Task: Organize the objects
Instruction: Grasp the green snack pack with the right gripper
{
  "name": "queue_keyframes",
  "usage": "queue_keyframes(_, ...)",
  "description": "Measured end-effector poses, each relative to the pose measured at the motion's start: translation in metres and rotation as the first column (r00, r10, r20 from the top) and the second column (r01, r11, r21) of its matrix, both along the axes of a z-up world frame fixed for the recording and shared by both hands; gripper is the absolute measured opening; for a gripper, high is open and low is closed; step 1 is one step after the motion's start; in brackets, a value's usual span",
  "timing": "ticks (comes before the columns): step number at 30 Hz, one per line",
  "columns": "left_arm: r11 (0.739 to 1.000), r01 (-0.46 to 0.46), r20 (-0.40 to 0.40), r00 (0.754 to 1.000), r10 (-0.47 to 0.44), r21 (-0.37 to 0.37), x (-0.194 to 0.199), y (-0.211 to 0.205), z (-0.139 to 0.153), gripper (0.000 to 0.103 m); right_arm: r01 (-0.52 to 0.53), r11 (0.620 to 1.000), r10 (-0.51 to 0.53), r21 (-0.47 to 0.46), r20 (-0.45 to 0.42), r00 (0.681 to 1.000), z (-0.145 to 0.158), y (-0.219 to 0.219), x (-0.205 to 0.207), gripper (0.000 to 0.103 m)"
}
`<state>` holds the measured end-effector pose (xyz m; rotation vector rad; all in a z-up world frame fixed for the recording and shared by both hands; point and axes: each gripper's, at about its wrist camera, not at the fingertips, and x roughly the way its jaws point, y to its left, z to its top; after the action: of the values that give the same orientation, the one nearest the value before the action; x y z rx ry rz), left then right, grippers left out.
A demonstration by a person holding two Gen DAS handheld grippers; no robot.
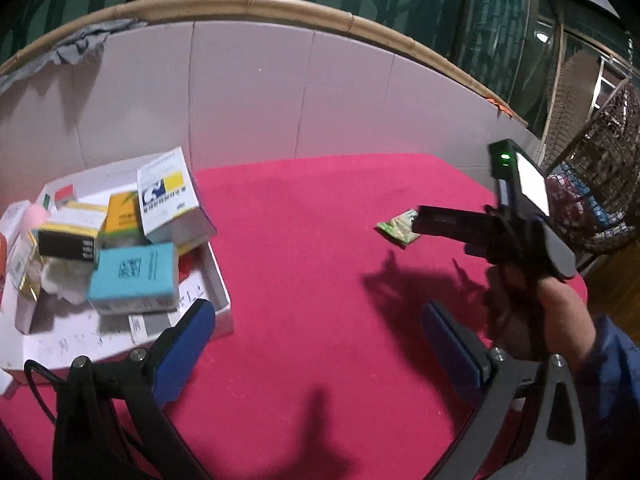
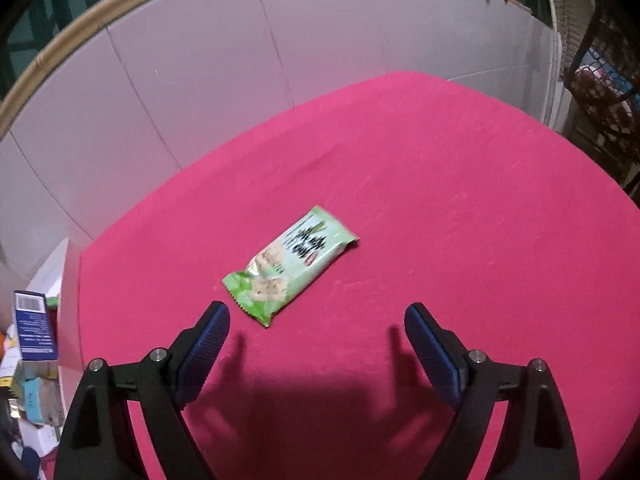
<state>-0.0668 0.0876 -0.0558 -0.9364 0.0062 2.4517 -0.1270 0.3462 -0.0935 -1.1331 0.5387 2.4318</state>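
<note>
Pink tablecloth (image 2: 440,200), white panel wall (image 1: 248,92), wicker chair (image 1: 600,184)

Right gripper (image 1: 424,222) hides part of snack packet (image 1: 396,226).

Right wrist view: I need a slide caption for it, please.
Open right gripper hovers just short of a green snack packet lying alone on the pink tablecloth.

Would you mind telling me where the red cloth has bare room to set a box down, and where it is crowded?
The red tablecloth is bare nearly everywhere: the wide stretch between the white tray and the green snack packet, and beyond the packet toward the white back panel. It is crowded only in the tray, where boxes such as the blue box are piled.
</note>
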Motion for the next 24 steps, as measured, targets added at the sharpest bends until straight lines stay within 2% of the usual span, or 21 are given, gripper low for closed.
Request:
queue_keyframes(5, 1.000, -0.017, 0.013, 1.000, 0.017, 0.003, 0.001, -0.004, -0.006, 0.103, 0.062, 0.998, -0.062, 0.008, 0.055, 0.997, -0.019, -0.007, -0.029, 0.094)
queue_keyframes(9, 0.999, -0.033, 0.028, 0.999, 0.033, 0.009, -0.002, -0.008, -0.010, 0.103, 0.145, 0.987, -0.149, 0.065, 0.073, 0.986, -0.022, -0.009, -0.051, 0.094)
queue_keyframes(12, 0.999, -0.045, 0.034, 0.998, 0.044, 0.011, -0.005, -0.011, -0.013, 0.103, 0.130, 0.984, -0.144, 0.122, 0.111, 0.983, -0.025, -0.015, -0.067, 0.093)
queue_keyframes(15, 0.998, -0.059, 0.028, 0.998, 0.059, 0.004, -0.007, -0.013, -0.014, 0.103, 0.101, 0.982, -0.118, 0.158, 0.098, 0.988, -0.026, -0.020, -0.064, 0.086)
queue_keyframes(17, 0.997, -0.072, 0.024, 0.997, 0.072, -0.009, -0.007, -0.013, -0.015, 0.103, 0.088, 0.982, -0.103, 0.164, 0.085, 0.991, -0.025, -0.020, -0.057, 0.078)
queue_keyframes(18, 0.997, -0.076, 0.026, 0.997, 0.077, -0.014, -0.007, -0.012, -0.016, 0.103, 0.078, 0.983, -0.092, 0.164, 0.077, 0.993, -0.024, -0.020, -0.053, 0.070)
queue_keyframes(21, 0.997, -0.081, 0.032, 0.996, 0.082, -0.020, -0.007, -0.011, -0.017, 0.103, 0.051, 0.986, -0.062, 0.157, 0.065, 0.996, -0.026, -0.020, -0.048, 0.063)
queue_keyframes(24, 0.996, -0.081, 0.027, 0.996, 0.082, -0.024, -0.006, -0.009, -0.015, 0.103, 0.024, 0.990, -0.029, 0.140, 0.036, 0.999, -0.026, -0.019, -0.039, 0.049)
